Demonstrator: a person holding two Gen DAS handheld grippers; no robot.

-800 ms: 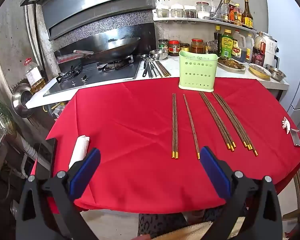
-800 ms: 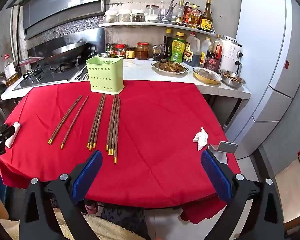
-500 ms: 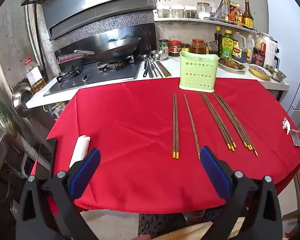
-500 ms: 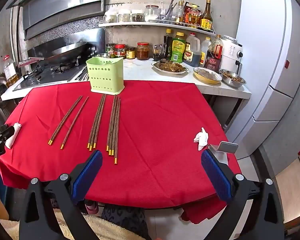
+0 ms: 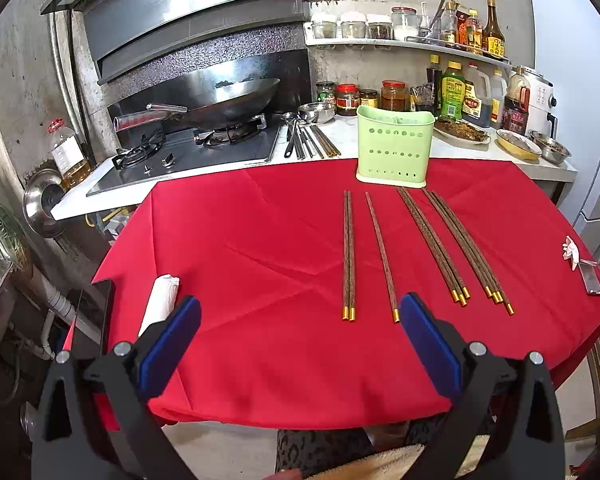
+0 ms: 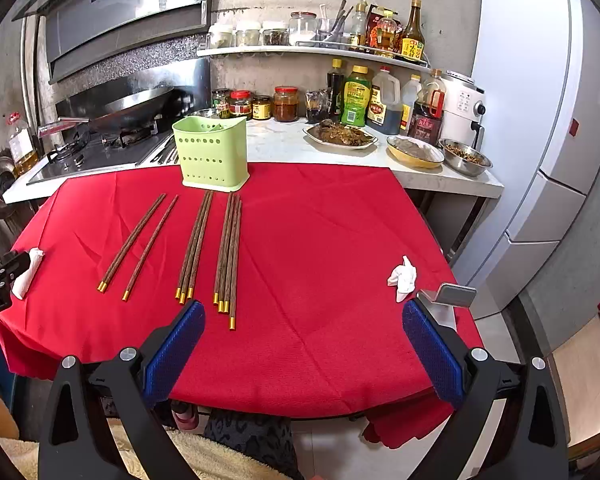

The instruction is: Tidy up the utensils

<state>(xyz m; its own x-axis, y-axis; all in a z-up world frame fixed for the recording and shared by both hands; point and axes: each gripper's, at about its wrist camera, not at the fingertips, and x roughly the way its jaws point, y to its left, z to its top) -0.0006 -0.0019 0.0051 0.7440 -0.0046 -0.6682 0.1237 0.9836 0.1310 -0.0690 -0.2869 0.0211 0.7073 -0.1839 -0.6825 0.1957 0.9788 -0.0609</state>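
Note:
Several dark wooden chopsticks with gold tips (image 5: 432, 240) (image 6: 228, 252) lie in groups on the red tablecloth (image 5: 260, 248) (image 6: 332, 248). A light green perforated utensil holder (image 5: 394, 150) (image 6: 211, 153) stands upright at the table's far edge, behind the chopsticks. My left gripper (image 5: 300, 344) is open and empty, near the front edge, just short of the leftmost chopsticks' tips. My right gripper (image 6: 304, 344) is open and empty, near the front edge, to the right of the chopsticks.
A rolled white cloth (image 5: 160, 304) (image 6: 26, 276) lies at the table's left edge. A crumpled tissue (image 6: 402, 278) and a metal stand (image 6: 446, 300) sit at the right. Behind are a stove with wok (image 5: 220, 108), a counter with jars, bottles and dishes (image 6: 340, 134), and a fridge (image 6: 540, 120).

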